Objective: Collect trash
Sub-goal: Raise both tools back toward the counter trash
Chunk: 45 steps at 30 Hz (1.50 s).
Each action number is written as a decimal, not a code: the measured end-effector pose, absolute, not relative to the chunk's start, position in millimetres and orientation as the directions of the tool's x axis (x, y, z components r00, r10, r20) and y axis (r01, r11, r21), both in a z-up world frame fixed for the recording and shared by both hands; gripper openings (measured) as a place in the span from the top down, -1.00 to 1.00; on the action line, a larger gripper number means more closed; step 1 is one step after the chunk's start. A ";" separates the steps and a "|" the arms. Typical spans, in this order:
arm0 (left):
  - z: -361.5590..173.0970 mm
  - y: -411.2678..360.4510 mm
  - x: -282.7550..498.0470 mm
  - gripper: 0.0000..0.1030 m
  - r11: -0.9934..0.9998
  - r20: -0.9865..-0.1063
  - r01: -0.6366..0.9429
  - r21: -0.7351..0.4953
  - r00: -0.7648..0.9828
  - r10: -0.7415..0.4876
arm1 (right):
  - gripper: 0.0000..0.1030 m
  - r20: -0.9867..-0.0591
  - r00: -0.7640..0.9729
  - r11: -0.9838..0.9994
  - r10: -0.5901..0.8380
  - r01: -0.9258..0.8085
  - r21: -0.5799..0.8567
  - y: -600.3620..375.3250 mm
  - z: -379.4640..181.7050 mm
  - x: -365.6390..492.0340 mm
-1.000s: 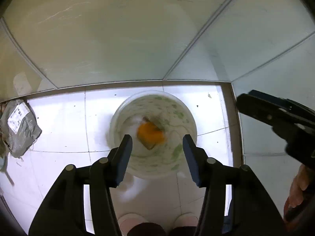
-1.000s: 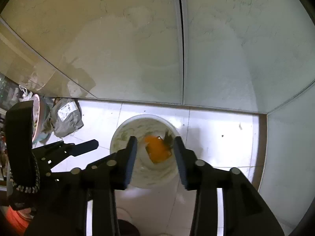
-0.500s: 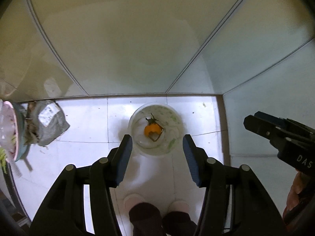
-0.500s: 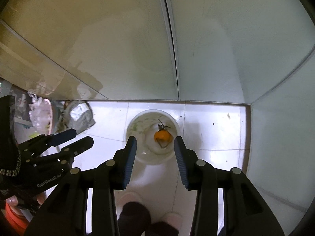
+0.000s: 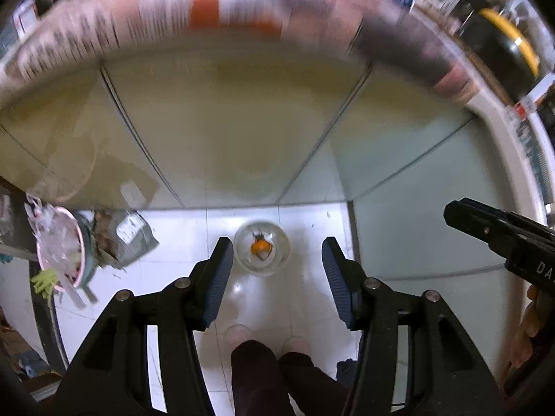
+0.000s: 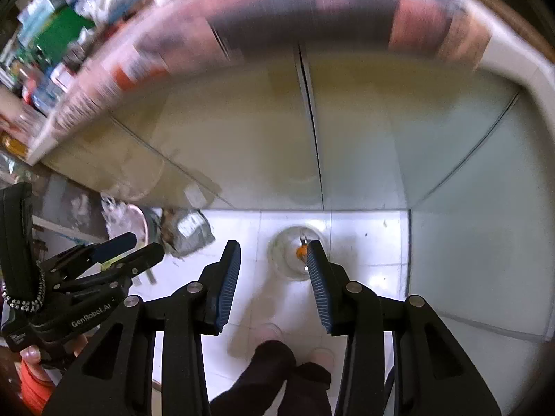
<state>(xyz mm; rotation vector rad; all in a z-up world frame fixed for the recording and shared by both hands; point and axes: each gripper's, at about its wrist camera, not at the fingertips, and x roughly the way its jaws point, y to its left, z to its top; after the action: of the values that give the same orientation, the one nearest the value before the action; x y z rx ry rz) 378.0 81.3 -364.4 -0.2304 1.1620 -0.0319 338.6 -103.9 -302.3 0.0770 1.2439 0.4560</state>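
Bin [image 5: 261, 252]: on floor, orange scrap [image 5: 259, 248] inside.
Left gripper [image 5: 274, 277]: fingers spread, empty.
Right gripper [image 6: 274, 277]: fingers spread, empty.
Left: grey bag [image 5: 133, 239] uncollected.

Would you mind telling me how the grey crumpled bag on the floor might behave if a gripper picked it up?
The grey bag looks creased and slumped, so probably floppy and light. Its wrinkled film likely sags around the fingers, possibly slipping.

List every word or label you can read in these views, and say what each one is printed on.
"GenRobot.AI": on the body of the left gripper, seen in the right wrist view.
"DA": cut off at the frame edge, on the right gripper in the left wrist view.
Label on the grey bag: too small.
Countertop packaging: blurred.
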 end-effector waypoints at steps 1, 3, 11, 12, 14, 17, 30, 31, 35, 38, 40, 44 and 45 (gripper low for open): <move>-343.8 83.4 377.3 -0.02 0.976 -0.897 -0.091 -0.200 0.416 -0.145 | 0.29 -0.890 0.257 0.909 0.375 -0.291 0.299 -105.5 -290.1 338.1; -311.8 86.6 377.9 -0.02 0.975 -0.882 -0.084 -0.207 0.446 -0.149 | 0.29 -0.876 0.304 0.913 0.375 -0.289 0.290 -108.8 -254.2 337.4; -204.4 96.4 375.8 -0.02 0.977 -0.803 -0.008 -0.212 0.571 -0.170 | 0.21 -0.812 0.472 0.935 0.344 -0.256 0.247 -112.9 -174.3 326.7; -192.7 96.1 377.0 -0.02 0.979 -0.790 0.004 -0.205 0.589 -0.168 | 0.18 -0.802 0.493 0.938 0.336 -0.252 0.238 -116.3 -167.1 326.2; -176.3 96.7 377.9 -0.11 0.981 -0.770 0.020 -0.194 0.616 -0.165 | 0.13 -0.788 0.525 0.944 0.322 -0.244 0.223 -116.1 -151.9 324.4; -156.2 97.4 383.8 -0.20 0.984 -0.747 0.029 -0.175 0.648 -0.152 | 0.12 -0.774 0.556 0.950 0.303 -0.237 0.202 -116.7 -136.3 326.7; -140.6 84.6 491.9 -0.25 0.988 -0.750 -0.014 -0.154 0.653 -0.108 | 0.12 -0.753 0.566 0.940 0.335 -0.258 0.224 -142.9 -130.6 422.8; -139.5 82.4 503.5 -0.25 0.987 -0.751 -0.023 -0.156 0.652 -0.103 | 0.12 -0.754 0.566 0.940 0.335 -0.260 0.222 -147.7 -129.7 434.2; -132.9 73.0 550.3 -0.25 0.986 -0.758 -0.076 -0.146 0.649 -0.062 | 0.12 -0.757 0.552 0.934 0.348 -0.273 0.230 -169.0 -126.9 480.0; -131.6 68.2 576.6 -0.25 0.982 -0.752 -0.111 -0.153 0.658 -0.043 | 0.12 -0.765 0.541 0.931 0.351 -0.290 0.222 -183.3 -129.7 519.6; -135.9 66.8 596.2 -0.25 0.979 -0.756 -0.141 -0.149 0.654 -0.021 | 0.11 -0.771 0.536 0.933 0.343 -0.293 0.211 -188.7 -134.8 539.7; -152.6 76.0 625.6 -0.25 0.973 -0.791 -0.193 -0.125 0.611 0.020 | 0.12 -0.790 0.509 0.934 0.341 -0.281 0.222 -194.0 -147.6 574.5; -157.5 81.6 632.2 -0.25 0.970 -0.800 -0.212 -0.118 0.599 0.033 | 0.12 -0.795 0.498 0.932 0.347 -0.276 0.235 -193.8 -152.5 582.4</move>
<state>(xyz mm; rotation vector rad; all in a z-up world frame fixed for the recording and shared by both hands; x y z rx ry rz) 632.2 81.6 -157.5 -0.2096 0.9199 0.1429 582.4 -193.8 -152.5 0.0805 0.9801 0.3775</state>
